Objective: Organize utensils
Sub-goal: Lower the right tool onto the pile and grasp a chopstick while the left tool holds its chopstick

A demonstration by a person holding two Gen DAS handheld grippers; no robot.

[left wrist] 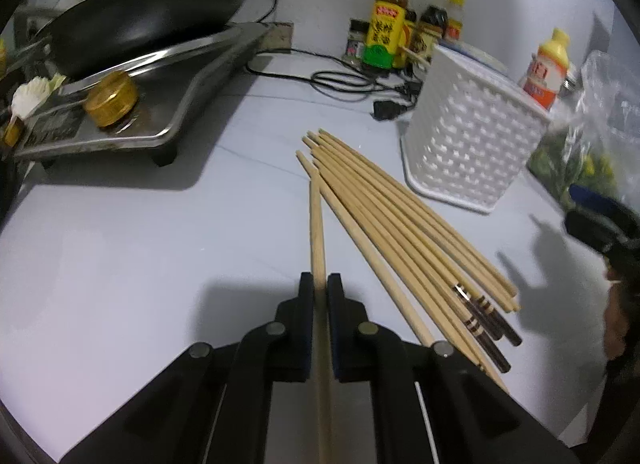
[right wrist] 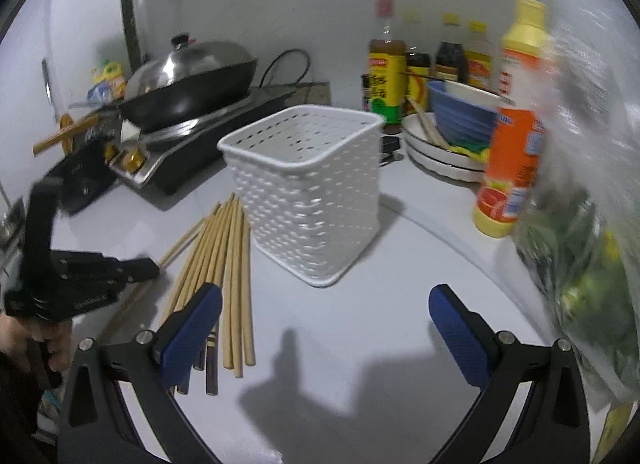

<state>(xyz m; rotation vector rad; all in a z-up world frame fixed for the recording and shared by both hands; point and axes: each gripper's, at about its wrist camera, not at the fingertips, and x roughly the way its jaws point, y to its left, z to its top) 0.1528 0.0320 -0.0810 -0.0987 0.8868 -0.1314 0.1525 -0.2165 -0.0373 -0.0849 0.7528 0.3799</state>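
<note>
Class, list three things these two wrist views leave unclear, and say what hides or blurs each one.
1. White basket, left wrist view: its inside is hidden by its own wall.
2. Held chopstick, left wrist view: its rear end is cut off by the bottom edge.
3. Plastic bag, right wrist view: its green contents are too blurred to name.

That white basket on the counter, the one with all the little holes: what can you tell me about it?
The white basket looks like moulded plastic with a woven pattern of small openings on every side, rounded corners, a thickened rim and a small foot around the base. It stands upright on the pale counter, open at the top, and what shows of its inside looks empty. The pile of wooden chopsticks lies right beside it, their tips near its base; whether they touch it is unclear. Neither gripper touches it.
</note>
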